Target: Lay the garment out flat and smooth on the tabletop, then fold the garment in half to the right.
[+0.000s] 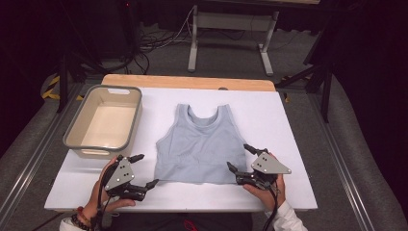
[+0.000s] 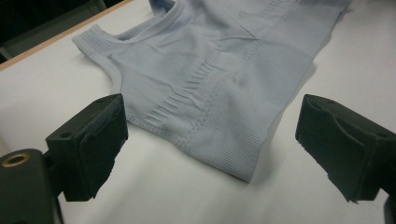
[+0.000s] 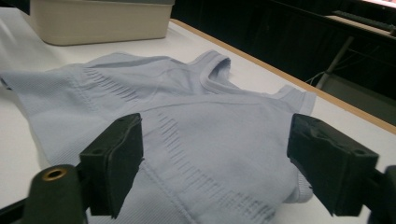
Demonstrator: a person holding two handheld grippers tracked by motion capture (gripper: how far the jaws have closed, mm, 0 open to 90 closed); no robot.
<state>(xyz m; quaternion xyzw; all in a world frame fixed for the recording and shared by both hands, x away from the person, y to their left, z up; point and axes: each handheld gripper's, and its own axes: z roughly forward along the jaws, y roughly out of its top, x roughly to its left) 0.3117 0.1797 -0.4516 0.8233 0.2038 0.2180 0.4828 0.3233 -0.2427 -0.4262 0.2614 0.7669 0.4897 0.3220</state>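
Spread flat mid-table (image 1: 288,192), our pale blue tank top (image 1: 199,144) looks soft and limp, so with left gripper (image 1: 140,169) and right gripper (image 1: 240,156) both open, we'd pinch its bottom hem corners.

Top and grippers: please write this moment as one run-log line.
top: flat on table | left gripper: open, at its left hem corner | right gripper: open, at right hem | bin: empty

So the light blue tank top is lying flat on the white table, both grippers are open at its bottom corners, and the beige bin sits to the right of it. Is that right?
Not quite: the beige bin sits to the left of the light blue tank top, as the high view shows. The rest holds: the top lies flat on the white table, and the left gripper and right gripper are open at its bottom corners.
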